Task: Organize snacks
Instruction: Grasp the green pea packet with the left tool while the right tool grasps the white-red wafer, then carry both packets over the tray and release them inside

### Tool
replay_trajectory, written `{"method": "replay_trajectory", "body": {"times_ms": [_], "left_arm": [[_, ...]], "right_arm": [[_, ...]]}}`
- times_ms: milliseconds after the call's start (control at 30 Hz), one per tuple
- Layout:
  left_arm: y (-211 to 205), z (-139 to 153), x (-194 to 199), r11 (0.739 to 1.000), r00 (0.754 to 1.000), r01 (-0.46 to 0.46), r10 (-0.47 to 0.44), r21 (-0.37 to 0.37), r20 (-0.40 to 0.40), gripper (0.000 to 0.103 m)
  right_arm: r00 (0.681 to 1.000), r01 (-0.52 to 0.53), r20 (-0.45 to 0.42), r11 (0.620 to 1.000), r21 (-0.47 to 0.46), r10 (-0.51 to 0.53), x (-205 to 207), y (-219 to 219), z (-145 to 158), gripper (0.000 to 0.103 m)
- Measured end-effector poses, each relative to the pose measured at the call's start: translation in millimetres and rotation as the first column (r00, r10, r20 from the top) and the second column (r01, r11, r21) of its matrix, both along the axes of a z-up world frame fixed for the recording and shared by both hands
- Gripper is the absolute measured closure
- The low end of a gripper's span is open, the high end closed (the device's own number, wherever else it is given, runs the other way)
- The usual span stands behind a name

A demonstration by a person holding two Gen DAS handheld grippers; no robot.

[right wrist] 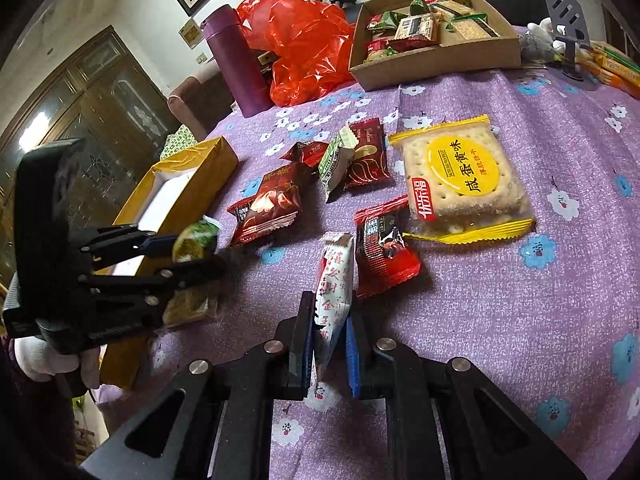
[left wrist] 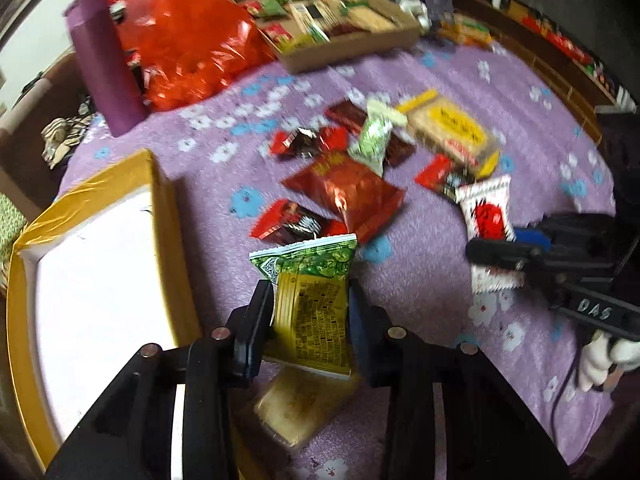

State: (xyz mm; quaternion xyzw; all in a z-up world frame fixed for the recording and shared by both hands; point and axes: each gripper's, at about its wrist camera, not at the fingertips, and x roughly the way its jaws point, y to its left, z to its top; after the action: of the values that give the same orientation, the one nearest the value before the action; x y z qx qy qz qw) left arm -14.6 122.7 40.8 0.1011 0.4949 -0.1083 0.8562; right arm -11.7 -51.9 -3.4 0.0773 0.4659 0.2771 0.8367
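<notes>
My left gripper (left wrist: 310, 292) is shut on a green and yellow snack packet (left wrist: 308, 256), held upright just above the purple floral cloth (left wrist: 420, 216). Under it lies a clear cracker packet (left wrist: 296, 408). A yellow box (left wrist: 160, 208) with a white inside stands directly to its left. My right gripper (right wrist: 330, 304) is shut on a white packet with red print (right wrist: 336, 256), which stands on edge. The right wrist view shows the left gripper (right wrist: 196, 254) with the green packet (right wrist: 196, 240) beside the yellow box (right wrist: 208, 172). The left wrist view shows the right gripper (left wrist: 500, 246) at the right.
Loose snacks lie mid-table: several red packets (right wrist: 264, 204), a green-white one (right wrist: 336, 160) and a large yellow cracker packet (right wrist: 460, 176). At the back stand a cardboard tray (right wrist: 440, 64) of snacks, a red plastic bag (right wrist: 304, 48) and a purple flask (right wrist: 236, 60).
</notes>
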Motion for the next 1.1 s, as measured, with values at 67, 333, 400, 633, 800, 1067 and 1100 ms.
{"method": "replay_trajectory", "body": {"times_ms": [67,333,400,633,800,1067,1100], "left_arm": [[3.8,6.6,-7.0,0.999,1.0,-0.018,0.018,-0.032,0.025,0.069],[29.3,38.3,-58.2,0.979,0.978,-0.115,0.141,-0.168,0.151,0.069],[44.4,44.1,-72.7,0.965,0.966,-0.156,0.194,-0.211,0.169,0.069],[104.3,47.7,-111.9,0.912,0.916,-0.297,0.355,-0.282,0.186,0.068],[140.7,39.0,-118.7,0.889,0.891,-0.369,0.421,-0.27,0.168,0.068],[167.5,25.4,-105.8,0.892,0.885,-0.398,0.434,-0.214,0.165,0.068],[171.9,23.8,-102.9,0.892,0.885,-0.401,0.436,-0.212,0.162,0.068]], "right_arm": [[1.0,0.002,0.008,1.0,-0.004,-0.002,-1.6,0.3,0.8,0.089],[0.997,-0.022,0.071,0.999,0.042,0.019,-12.4,2.0,12.1,0.09],[0.996,-0.026,0.088,0.999,0.04,0.022,-15.2,3.9,14.7,0.09],[0.99,-0.022,0.142,1.0,0.021,0.019,-26.7,15.7,28.0,0.09],[0.987,-0.063,0.152,0.996,0.058,0.054,-41.5,35.5,48.7,0.09],[0.957,-0.271,0.118,0.962,0.041,0.264,-66.9,133.1,68.5,0.09],[0.952,-0.291,0.106,0.956,0.038,0.286,-68.6,145.6,67.1,0.09]]}}
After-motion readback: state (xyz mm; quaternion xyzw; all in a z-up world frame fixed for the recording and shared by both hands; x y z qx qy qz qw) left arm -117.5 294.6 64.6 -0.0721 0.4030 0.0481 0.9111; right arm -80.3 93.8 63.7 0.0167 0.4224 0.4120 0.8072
